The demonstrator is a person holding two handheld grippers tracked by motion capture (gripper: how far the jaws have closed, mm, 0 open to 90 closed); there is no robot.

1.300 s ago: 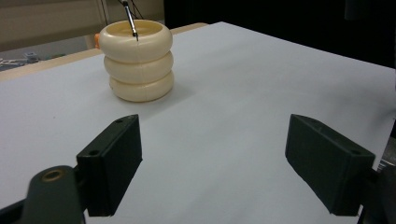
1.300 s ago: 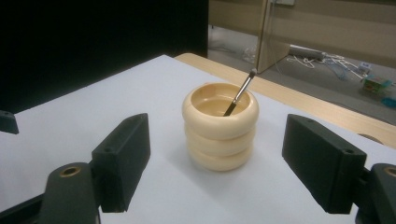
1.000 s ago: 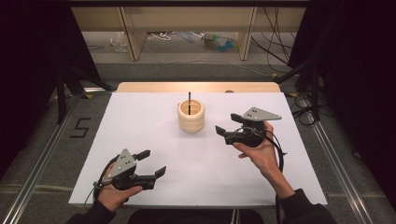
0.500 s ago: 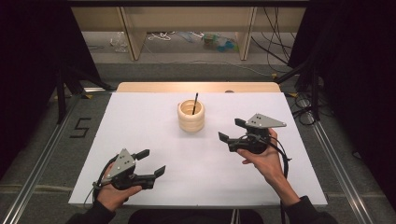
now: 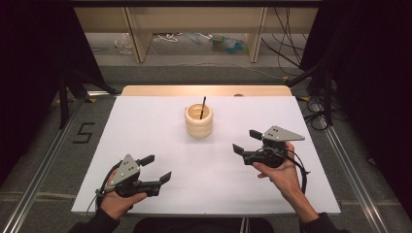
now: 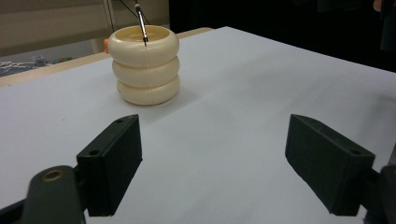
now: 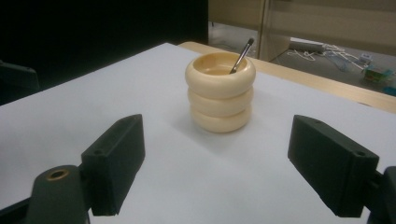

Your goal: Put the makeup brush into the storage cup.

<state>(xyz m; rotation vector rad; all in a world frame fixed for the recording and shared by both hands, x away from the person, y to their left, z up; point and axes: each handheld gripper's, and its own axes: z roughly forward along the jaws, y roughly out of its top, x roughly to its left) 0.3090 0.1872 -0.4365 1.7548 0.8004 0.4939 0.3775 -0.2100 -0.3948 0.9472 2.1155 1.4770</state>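
A cream holder of three stacked rings (image 5: 198, 121) stands upright at the middle back of the white table (image 5: 145, 121). A thin black pen (image 5: 203, 106) leans inside it. My right gripper (image 5: 244, 141) hovers to the right of the holder and nearer the person, apart from it. Its jaws have just been opening and stand open with nothing between them. My left gripper (image 5: 158, 168) rests near the front left edge, open with nothing in it. The left gripper view has the holder (image 6: 146, 70) and pen (image 6: 141, 21) beyond the gripper (image 6: 224, 168). In the right gripper view the holder (image 7: 220, 93) and pen (image 7: 242, 55) stand ahead of the gripper (image 7: 224, 168).
A wooden strip (image 5: 204, 90) runs along the table's back edge. Beyond it are shelf legs and cables on the floor (image 5: 194, 41). Metal rails (image 5: 350, 170) flank the table. A floor mark reading 5 (image 5: 83, 132) lies at the left.
My right gripper has drawn back from the holder, toward the person and a little right. The pen now leans slightly instead of standing straight. The left gripper has kept still.
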